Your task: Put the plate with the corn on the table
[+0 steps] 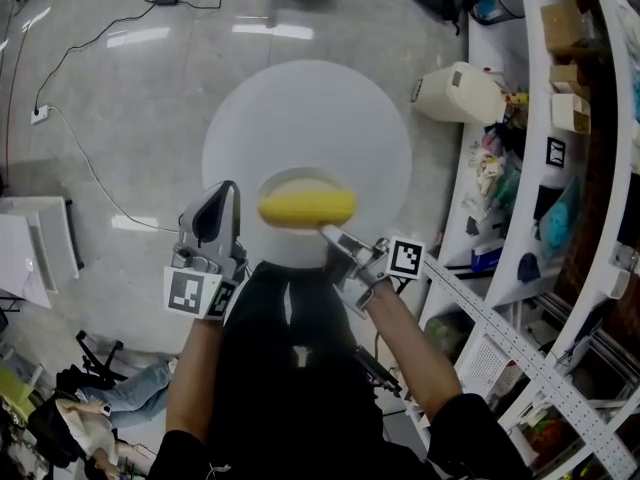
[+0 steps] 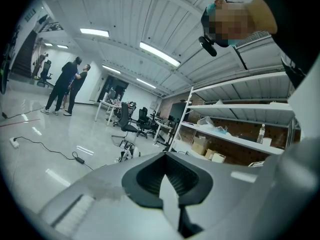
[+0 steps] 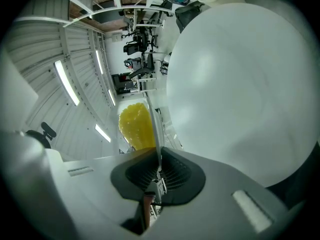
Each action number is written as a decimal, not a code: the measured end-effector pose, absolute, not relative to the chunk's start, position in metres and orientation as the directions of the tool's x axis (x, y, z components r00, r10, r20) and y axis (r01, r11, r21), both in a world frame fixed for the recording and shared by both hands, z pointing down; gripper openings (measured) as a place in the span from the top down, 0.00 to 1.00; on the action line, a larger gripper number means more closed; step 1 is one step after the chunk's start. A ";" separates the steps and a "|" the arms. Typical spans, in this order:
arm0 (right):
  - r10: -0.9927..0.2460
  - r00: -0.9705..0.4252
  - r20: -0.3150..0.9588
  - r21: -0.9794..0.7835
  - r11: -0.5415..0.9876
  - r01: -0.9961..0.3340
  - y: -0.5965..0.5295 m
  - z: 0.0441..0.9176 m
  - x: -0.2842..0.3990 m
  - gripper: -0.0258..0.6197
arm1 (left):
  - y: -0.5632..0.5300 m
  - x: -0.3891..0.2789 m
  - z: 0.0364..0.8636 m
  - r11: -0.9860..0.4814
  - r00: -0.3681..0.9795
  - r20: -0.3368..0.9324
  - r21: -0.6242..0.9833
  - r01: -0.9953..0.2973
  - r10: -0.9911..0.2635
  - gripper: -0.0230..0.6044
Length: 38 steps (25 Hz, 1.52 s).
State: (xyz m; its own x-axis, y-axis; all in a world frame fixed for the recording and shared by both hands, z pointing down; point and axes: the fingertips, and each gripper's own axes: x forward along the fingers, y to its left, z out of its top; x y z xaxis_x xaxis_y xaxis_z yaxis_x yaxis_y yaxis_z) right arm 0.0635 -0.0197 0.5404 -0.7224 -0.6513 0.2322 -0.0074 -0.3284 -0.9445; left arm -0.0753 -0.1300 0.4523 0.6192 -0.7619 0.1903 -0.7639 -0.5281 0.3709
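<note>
A yellow corn cob (image 1: 305, 206) lies on a white plate (image 1: 295, 250) held in the air above the round white table (image 1: 305, 108). My right gripper (image 1: 326, 231) is shut on the plate's near right rim. In the right gripper view the plate (image 3: 155, 129) runs edge-on out of the jaws of that gripper (image 3: 159, 168), with the corn (image 3: 136, 126) to its left and the table (image 3: 240, 94) to its right. My left gripper (image 1: 228, 193) hovers just left of the plate, apart from it, its jaws together (image 2: 167, 184). A thin pale sliver shows between its pads.
Curved white shelves (image 1: 560, 168) packed with boxes and bags stand at the right, a white jug (image 1: 460, 93) next to them. A cable (image 1: 90, 38) crosses the floor at the far left. Two people (image 2: 67, 86) and office chairs (image 2: 132, 121) stand far off.
</note>
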 end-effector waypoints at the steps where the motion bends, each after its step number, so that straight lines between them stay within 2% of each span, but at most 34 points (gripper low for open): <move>1: -0.652 -0.722 0.232 -0.944 -0.330 -0.006 -0.021 0.544 0.064 0.92 | -0.133 -0.075 0.456 -0.530 0.621 0.192 0.370 -0.763 -0.760 0.96; 38: -0.646 -0.710 0.282 -0.915 -0.404 0.005 -0.053 0.651 0.080 0.92 | -0.162 -0.055 0.533 -0.498 0.616 0.235 0.412 -0.764 -0.752 0.96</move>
State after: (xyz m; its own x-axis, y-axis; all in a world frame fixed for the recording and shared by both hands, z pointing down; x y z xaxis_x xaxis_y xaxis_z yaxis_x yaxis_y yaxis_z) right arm 0.0805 -0.0532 0.6508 -0.7096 -0.6458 0.2817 0.0048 -0.4043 -0.9146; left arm -0.0550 -0.1620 0.5331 0.6164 -0.7516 0.2349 -0.7636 -0.4975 0.4116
